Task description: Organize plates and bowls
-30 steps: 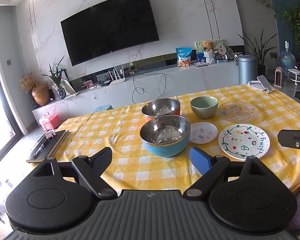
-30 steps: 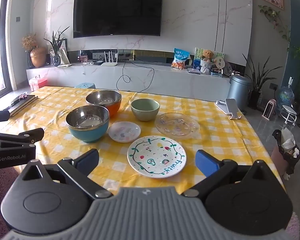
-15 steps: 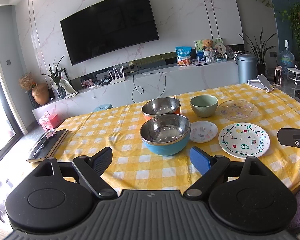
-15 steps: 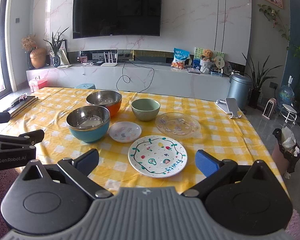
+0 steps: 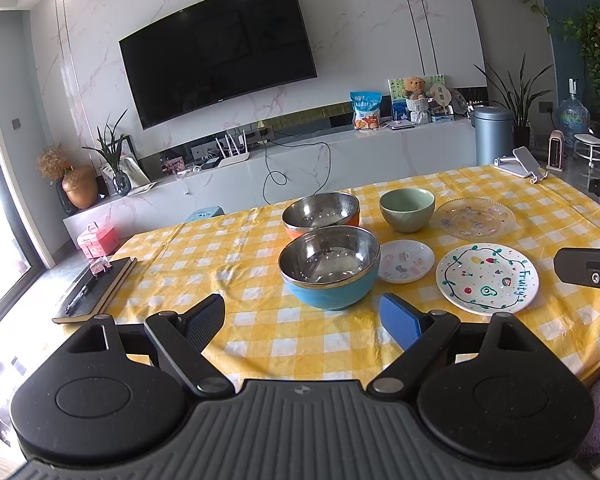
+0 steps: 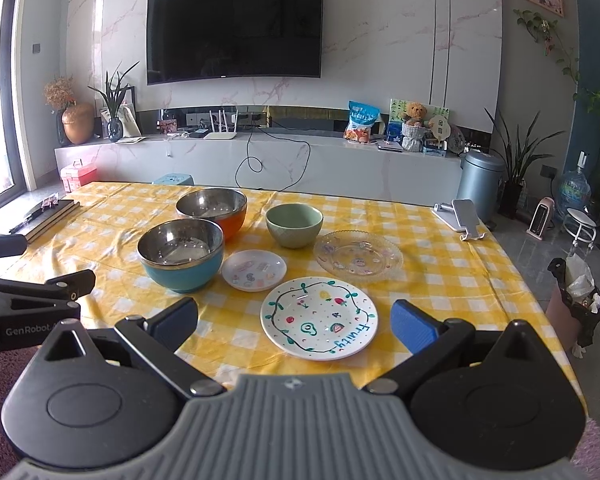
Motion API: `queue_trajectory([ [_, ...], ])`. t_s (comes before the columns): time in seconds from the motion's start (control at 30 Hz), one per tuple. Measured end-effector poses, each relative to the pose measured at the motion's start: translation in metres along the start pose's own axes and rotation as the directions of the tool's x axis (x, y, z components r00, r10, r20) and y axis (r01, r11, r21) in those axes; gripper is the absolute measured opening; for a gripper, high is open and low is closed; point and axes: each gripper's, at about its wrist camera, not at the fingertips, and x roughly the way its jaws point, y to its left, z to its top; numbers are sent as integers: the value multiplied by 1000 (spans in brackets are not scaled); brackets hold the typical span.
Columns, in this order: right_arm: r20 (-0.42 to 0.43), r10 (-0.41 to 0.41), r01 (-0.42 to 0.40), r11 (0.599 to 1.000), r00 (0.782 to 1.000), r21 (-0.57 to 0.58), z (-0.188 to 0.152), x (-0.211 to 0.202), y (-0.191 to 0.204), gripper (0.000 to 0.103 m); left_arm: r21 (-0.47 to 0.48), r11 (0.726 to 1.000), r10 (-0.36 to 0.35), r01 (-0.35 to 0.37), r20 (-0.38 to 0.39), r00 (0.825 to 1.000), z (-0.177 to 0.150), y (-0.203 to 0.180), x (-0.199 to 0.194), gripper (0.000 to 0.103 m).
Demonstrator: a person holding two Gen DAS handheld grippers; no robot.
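Observation:
On the yellow checked tablecloth (image 5: 260, 332) stand a blue steel-lined bowl (image 5: 329, 266), an orange steel-lined bowl (image 5: 321, 212) behind it, and a green bowl (image 5: 407, 209). A small white plate (image 5: 406, 260), a clear glass plate (image 5: 475, 218) and a painted "fruity" plate (image 5: 487, 278) lie to the right. My left gripper (image 5: 302, 320) is open and empty, just short of the blue bowl. My right gripper (image 6: 294, 320) is open and empty, its jaws either side of the fruity plate (image 6: 319, 317). The blue bowl (image 6: 181, 254) sits left.
A dark notebook with a pen (image 5: 94, 286) lies at the table's left edge. A phone stand (image 6: 458, 220) sits at the far right corner. A bin with a bag (image 6: 576, 304) stands on the floor to the right. A TV console (image 6: 260, 160) runs behind.
Both grippers have edged slightly forward towards the table. The dishes have not moved.

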Motion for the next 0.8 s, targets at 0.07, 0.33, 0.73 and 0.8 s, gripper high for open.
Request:
queue_trajectory([
  [0.07, 0, -1, 1, 1000, 1000, -1, 0, 0, 0, 100, 1, 1000, -2, 2, -1, 1000, 0, 0, 0, 102],
  [0.33, -5, -5, 5, 1000, 1000, -2, 0, 0, 1, 100, 0, 1000, -3, 3, -3, 1000, -1, 0, 1, 102],
  [0.73, -13, -7, 7, 1000, 1000, -1, 0, 1, 2, 100, -2, 1000, -8, 8, -7, 1000, -8, -2, 3, 102],
  [0.8, -14, -8, 8, 1000, 1000, 0, 0, 3, 1, 100, -2, 1000, -8, 8, -8, 1000, -7, -2, 3, 102],
])
